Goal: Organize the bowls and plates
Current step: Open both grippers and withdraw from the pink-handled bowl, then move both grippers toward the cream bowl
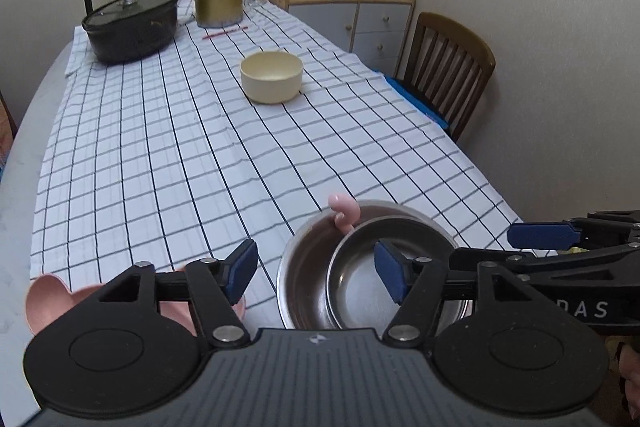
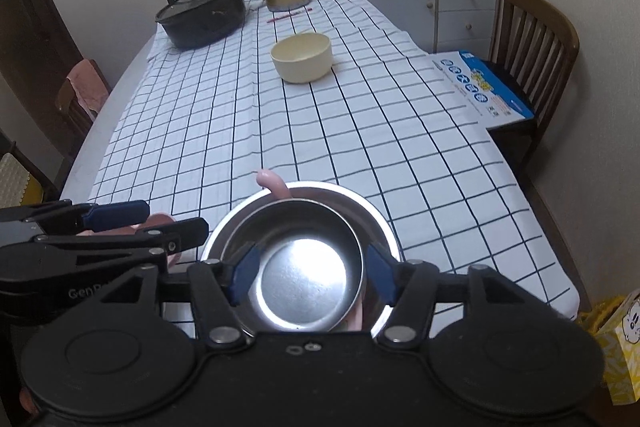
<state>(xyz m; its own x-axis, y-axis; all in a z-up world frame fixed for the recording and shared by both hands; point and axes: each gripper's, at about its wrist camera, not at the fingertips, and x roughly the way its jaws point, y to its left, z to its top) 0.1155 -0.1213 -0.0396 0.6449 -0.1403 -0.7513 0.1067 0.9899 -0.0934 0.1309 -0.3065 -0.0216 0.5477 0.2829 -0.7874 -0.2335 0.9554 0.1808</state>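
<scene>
A: R gripper (image 2: 312,277) status?
B: Jaws wide, straddling small steel bowl (image 2: 300,267), already nested in big steel bowl (image 2: 380,227) near table edge. L gripper (image 1: 316,273) wide too, empty.
A: Cream bowl (image 1: 271,77)?
B: Mid-table, prob next to stack.

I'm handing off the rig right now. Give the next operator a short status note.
Right gripper: open, fingers either side of the small steel dish, which sits tilted inside the large steel bowl with a pink spoon.
Left gripper: open, empty, beside the steel bowl, above a pink plate.
Done: the two steel pieces nested.
Left: cream bowl alone mid-table; pink plate unstacked.
</scene>
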